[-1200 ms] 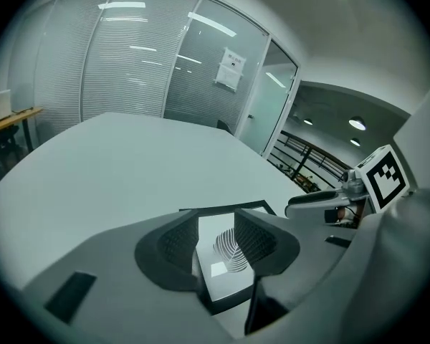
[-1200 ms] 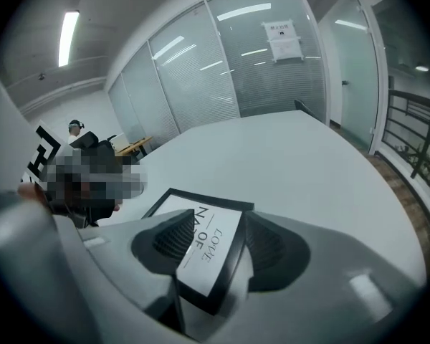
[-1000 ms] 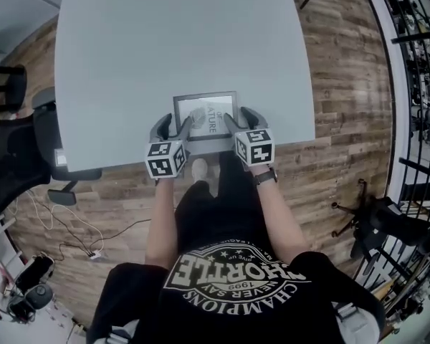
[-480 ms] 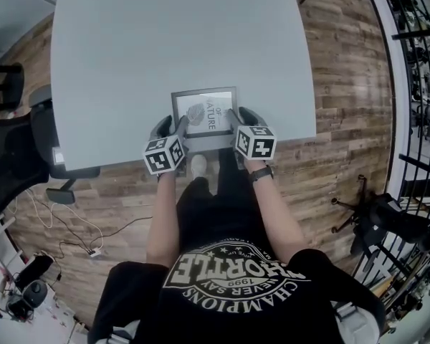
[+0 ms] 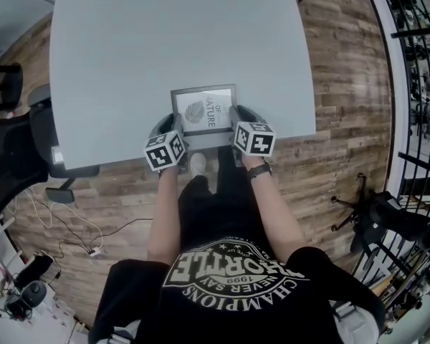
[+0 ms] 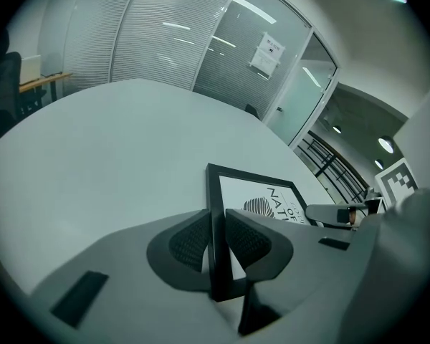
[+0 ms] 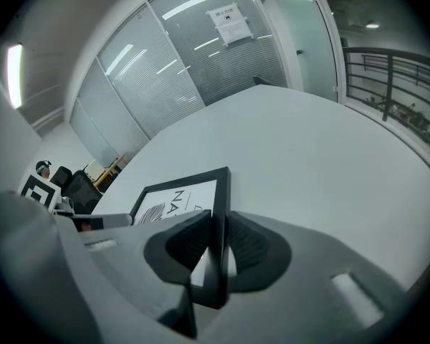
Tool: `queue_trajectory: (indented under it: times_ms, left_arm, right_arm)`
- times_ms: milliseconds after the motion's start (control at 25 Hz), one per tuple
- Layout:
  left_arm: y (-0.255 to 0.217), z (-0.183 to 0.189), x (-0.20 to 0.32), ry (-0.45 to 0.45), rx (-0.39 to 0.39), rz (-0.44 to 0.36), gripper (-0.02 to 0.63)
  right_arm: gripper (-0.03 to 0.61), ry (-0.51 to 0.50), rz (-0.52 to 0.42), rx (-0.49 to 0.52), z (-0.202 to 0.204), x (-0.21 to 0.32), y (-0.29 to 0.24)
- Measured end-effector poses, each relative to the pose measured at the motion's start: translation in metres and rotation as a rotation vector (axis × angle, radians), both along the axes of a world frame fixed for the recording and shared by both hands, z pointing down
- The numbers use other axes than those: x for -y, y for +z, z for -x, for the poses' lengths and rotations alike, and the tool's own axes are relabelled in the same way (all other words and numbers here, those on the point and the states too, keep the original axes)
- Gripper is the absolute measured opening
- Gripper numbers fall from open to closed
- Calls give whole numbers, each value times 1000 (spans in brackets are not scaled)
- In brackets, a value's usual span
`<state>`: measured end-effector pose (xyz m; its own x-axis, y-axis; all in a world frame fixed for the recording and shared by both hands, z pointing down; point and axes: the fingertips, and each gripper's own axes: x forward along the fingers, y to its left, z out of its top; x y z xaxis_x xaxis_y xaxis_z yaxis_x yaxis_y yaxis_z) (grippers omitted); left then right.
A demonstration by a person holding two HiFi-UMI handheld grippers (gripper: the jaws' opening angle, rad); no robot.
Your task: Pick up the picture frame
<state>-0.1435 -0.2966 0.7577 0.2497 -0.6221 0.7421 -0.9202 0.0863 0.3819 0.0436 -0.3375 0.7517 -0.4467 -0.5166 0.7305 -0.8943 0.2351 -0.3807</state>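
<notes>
A black picture frame [image 5: 204, 110] with a white leaf print lies flat near the front edge of the grey table [image 5: 165, 41]. My left gripper [image 5: 173, 126] sits at the frame's left rim and my right gripper [image 5: 236, 117] at its right rim. In the left gripper view the jaws are closing, and the ribbed pads [image 6: 193, 241] press the black rim of the frame [image 6: 254, 196] from both sides. In the right gripper view the jaws are closing too, and the pads [image 7: 247, 246] clamp the right rim of the frame [image 7: 179, 196]. The frame still rests on the table.
A black office chair [image 5: 14, 156] stands at the table's left, with cables [image 5: 64, 235] on the wooden floor below it. A black railing [image 5: 416, 84] and a tripod base [image 5: 380, 221] are on the right. Glass walls stand beyond the table's far side.
Both grippers' jaws have narrowed from wide open onto the frame's side rims. Both marker cubes have rolled a little, and the left gripper has sunk slightly.
</notes>
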Motion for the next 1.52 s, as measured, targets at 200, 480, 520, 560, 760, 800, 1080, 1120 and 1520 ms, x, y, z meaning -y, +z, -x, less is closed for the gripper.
queue_trajectory:
  times_ms: [200,480,520,560,760,800,1080,1120,1520]
  left_arm:
    - [-2,-1,-4,-4,-4,9,71]
    - [-21,5,-20,-35,-8,-27,69]
    - [-24,6,-22,-36,-8,-34,69]
    - [-27,7,-24,-37,-8,-41,69]
    - [-46,6,-25,-30,-2,-92,69]
    - [-51,7,-25,-26,-2,-104,69]
    - [-92,7,-28,-3,29,-183,67]
    - [-98,5,-28,0,33,-196,67]
    - [-155,1,-29,4,63,-334,67]
  right_arm:
    - [67,22,11,-7,-2,-6,-1]
    - [66,12,-26,-5,5,-19,-23]
    - [67,13,-31,-4,6,-22,-25]
    - [66,15,-37,-3,6,-24,-28]
    - [66,30,-88,-3,4,-27,-47]
    - [66,32,-100,-1,6,-28,-52]
    - [64,61,-173,15,4,-34,-89]
    - [64,67,-183,17,3,-35,-95]
    - [64,81,-317,42,-2,-35,-154]
